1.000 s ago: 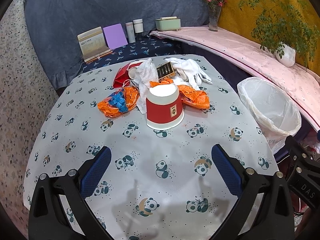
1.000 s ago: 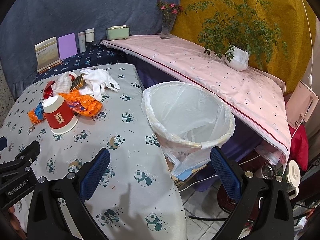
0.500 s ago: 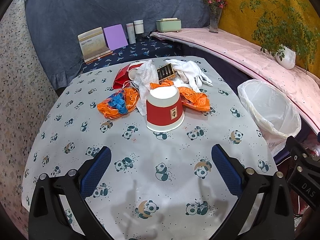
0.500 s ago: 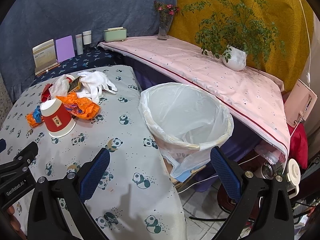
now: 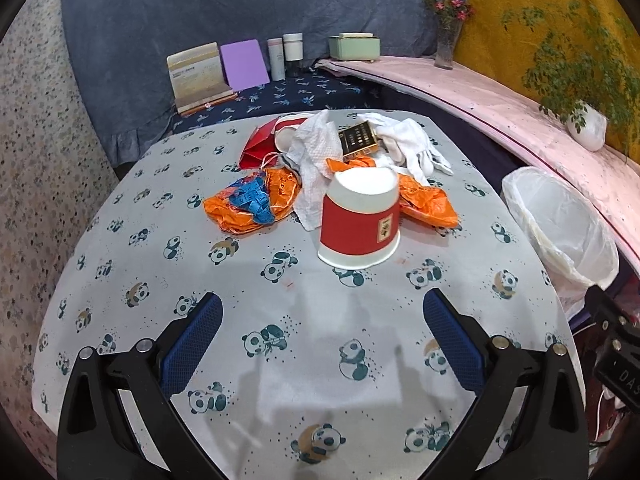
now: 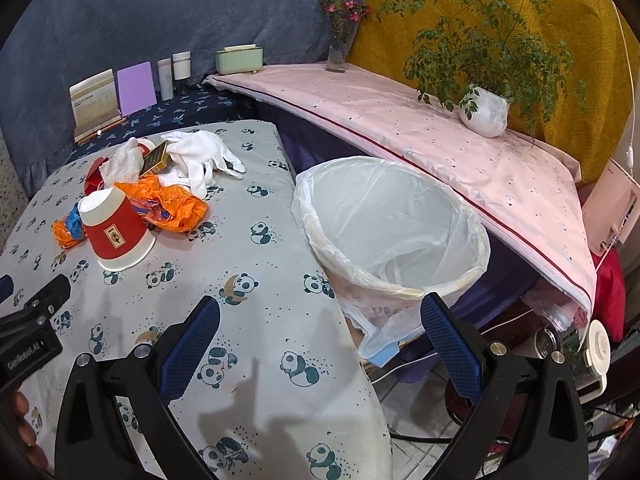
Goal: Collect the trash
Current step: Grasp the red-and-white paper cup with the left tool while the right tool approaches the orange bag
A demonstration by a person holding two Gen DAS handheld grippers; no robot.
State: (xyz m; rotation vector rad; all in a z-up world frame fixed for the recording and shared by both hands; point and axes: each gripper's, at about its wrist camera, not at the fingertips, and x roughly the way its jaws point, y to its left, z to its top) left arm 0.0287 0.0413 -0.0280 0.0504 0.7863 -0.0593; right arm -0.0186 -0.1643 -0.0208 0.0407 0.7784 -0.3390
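A red and white paper cup (image 5: pixel 360 220) stands upside down on the panda tablecloth (image 5: pixel 240 280); it also shows in the right wrist view (image 6: pixel 116 232). Behind it lie orange wrappers (image 5: pixel 252 204), a white tissue (image 5: pixel 316 160), white gloves (image 5: pixel 408 144), a small dark box (image 5: pixel 357 140) and a red bag (image 5: pixel 260 144). A white-lined trash bin (image 6: pixel 392 232) stands off the table's right edge. My left gripper (image 5: pixel 322 332) is open and empty, short of the cup. My right gripper (image 6: pixel 320 336) is open and empty above the table edge by the bin.
A pink-covered ledge (image 6: pixel 420 128) with a potted plant (image 6: pixel 486 110) and a flower vase (image 6: pixel 340 48) runs behind the bin. Books, bottles and a green box (image 5: pixel 354 46) stand on the dark shelf at the back. Jars and cables lie on the floor at right.
My left gripper has moved slightly closer to the cup. My right gripper has shifted a little, bringing the bin nearer the middle of its view. Both stay open.
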